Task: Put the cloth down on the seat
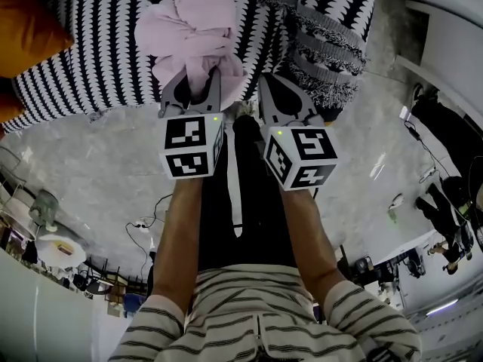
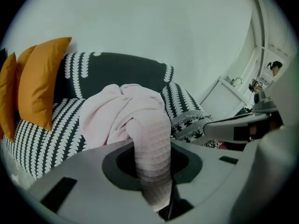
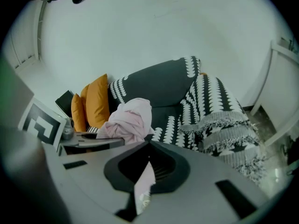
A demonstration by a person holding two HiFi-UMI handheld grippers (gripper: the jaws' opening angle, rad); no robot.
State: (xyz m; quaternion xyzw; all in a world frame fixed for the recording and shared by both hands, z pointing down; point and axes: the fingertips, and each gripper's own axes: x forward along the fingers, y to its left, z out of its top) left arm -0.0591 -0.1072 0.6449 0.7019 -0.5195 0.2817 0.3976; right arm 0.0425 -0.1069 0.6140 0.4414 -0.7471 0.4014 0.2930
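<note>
Pink ribbed cloth (image 1: pixel 192 29), bunched in soft folds at 12 o'clock of the left hand-held gripper (image 1: pixel 190 89), whose jaws pinch a rolled tail of it. Its underside is hidden, so contact with the leaf-patterned sofa seat (image 1: pixel 90 59) cannot be told. Right hand-held gripper (image 3: pixel 145 169), at 3 o'clock, pressed together on a pale strip (image 3: pixel 145 185) of unclear identity. Fringed woven throw (image 1: pixel 332 44), cut off at 1 o'clock.

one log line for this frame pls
step: place, pre-release | left gripper: shut on pink cloth | right gripper: shut on its thin edge | pink cloth: bunched over sofa seat, not yet released
</note>
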